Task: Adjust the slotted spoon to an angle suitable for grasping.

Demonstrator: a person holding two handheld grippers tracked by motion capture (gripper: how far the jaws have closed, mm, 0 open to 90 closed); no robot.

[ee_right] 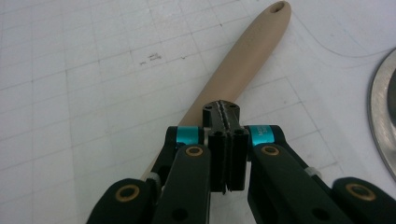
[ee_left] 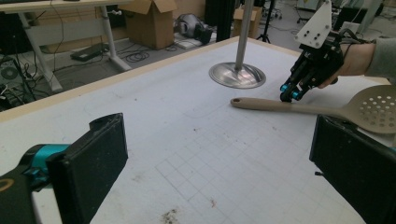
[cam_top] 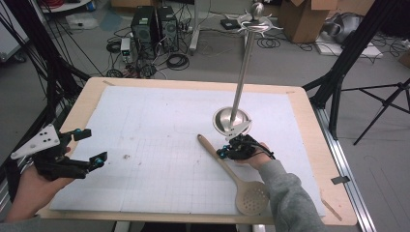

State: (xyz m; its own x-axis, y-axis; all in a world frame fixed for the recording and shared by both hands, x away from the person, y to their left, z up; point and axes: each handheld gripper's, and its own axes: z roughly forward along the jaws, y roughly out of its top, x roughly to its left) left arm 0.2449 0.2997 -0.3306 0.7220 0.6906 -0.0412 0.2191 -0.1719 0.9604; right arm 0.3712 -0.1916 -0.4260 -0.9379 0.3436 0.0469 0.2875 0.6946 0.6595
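Your right tongs [ee_right: 225, 109] are pressed shut with nothing in them, right over the spoon [cam_top: 231, 171] handle lying beside the metal stand [cam_top: 232, 121], so I think you must open them before grabbing, while your left tongs [cam_top: 87, 147] wait wide open.

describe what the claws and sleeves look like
Both claws, left and right, are black with teal accents. Each carries a grey three-cornered plate drilled with holes. Brass-coloured pivots show on the right one's links. The person wears a grey sleeve.

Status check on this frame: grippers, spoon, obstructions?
Right gripper shut, empty, tips over slotted spoon handle. Left gripper open, off left. Metal stand beside spoon.
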